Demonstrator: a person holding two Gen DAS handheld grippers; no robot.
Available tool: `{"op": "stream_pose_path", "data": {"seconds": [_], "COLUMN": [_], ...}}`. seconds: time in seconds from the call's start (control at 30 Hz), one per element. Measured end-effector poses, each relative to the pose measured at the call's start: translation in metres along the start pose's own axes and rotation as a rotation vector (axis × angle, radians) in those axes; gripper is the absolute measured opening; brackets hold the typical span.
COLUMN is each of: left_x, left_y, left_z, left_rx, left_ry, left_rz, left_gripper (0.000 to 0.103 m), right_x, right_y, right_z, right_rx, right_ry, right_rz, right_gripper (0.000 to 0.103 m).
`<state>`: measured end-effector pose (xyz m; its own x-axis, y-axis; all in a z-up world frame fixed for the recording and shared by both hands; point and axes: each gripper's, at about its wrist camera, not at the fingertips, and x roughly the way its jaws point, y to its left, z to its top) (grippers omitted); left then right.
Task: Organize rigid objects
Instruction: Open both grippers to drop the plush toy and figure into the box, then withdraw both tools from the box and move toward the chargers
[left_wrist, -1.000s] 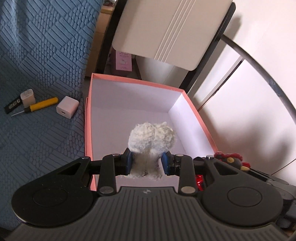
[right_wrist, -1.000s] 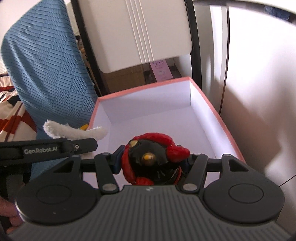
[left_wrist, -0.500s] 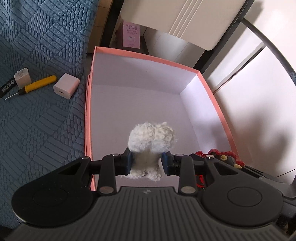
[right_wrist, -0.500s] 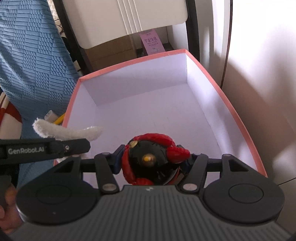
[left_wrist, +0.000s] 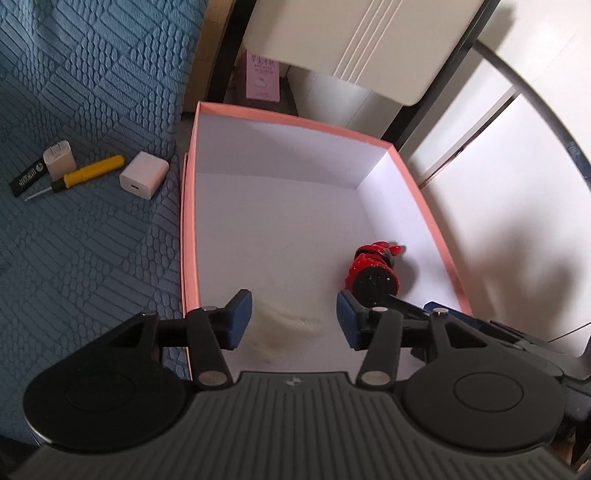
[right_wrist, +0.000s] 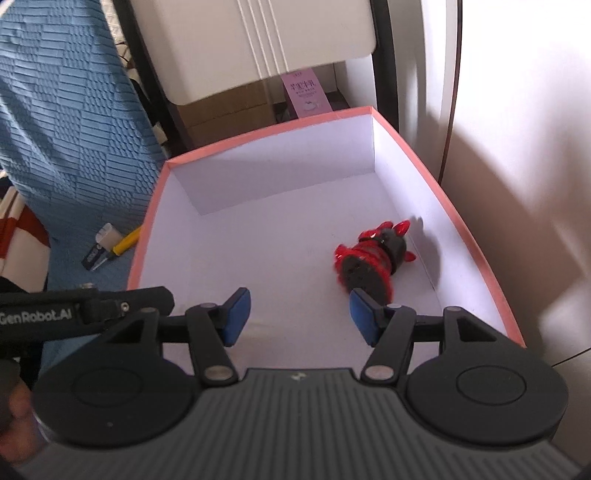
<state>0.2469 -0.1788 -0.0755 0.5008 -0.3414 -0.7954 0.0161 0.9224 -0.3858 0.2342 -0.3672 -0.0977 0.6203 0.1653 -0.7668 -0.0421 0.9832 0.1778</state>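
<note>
Figurine (left_wrist: 373, 267) in red and black lies on its side on the floor of the pink-rimmed box (left_wrist: 188, 206), toward the right-hand wall and clear of any grip. Starting from the left, four things wait on the blue quilted cover (left_wrist: 85, 258): a black tag (left_wrist: 27, 179), a small plug (left_wrist: 58, 160), a yellow-handled screwdriver (left_wrist: 86, 175) and a white charger cube (left_wrist: 143, 176), all close together and just outside the box's left wall. Next comes the left gripper (left_wrist: 293, 319), hanging over the near end of the box. Its jaws have just been opening and stand well apart; a blurred white fluffy thing (left_wrist: 284, 325) sits low between them, and the pads do not press on it. It looks to be dropping or just landed. To the right, the right gripper (right_wrist: 295, 315) also stands wide with nothing held, its right pad just short of the figurine's base.

What could go wrong from here, I reckon: the two tools hang close side by side, so a careless lift could knock them together. The right pad could also nudge the figurine and roll it against the wall. The charger cube sits so near the box that a reach for it might shove the box along the cover.
</note>
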Motion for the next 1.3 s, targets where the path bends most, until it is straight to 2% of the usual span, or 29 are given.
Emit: {"op": "stream_pose_path", "data": {"seconds": [0.33, 0.67, 1.07, 1.3], "left_x": [-0.060, -0.136, -0.214, -0.235], "left_y": [0.002, 0.017, 0.039, 0.066], "left_z": [-0.011, -0.030, -0.061, -0.082], "left_rx": [0.022, 0.047, 0.084, 0.045], "left_ry": [-0.140, -0.304, -0.404, -0.410], "left_rz": [-0.006, 0.036, 0.049, 0.065], "left_gripper": [0.058, 0.058, 0.058, 0.058], "right_x": [-0.039, -0.086, -0.129, -0.143], "right_y": [0.026, 0.063, 0.105, 0.129], "right_z": [-0.007, -0.019, -0.048, -0.073], "right_rx": [-0.037, -0.111, -0.173, -0.204], "right_ry": [-0.074, -0.175, -0.243, -0.249], "right_rz": [0.033, 0.084, 0.139, 0.176], "right_gripper": [0.062, 0.062, 0.062, 0.062]}}
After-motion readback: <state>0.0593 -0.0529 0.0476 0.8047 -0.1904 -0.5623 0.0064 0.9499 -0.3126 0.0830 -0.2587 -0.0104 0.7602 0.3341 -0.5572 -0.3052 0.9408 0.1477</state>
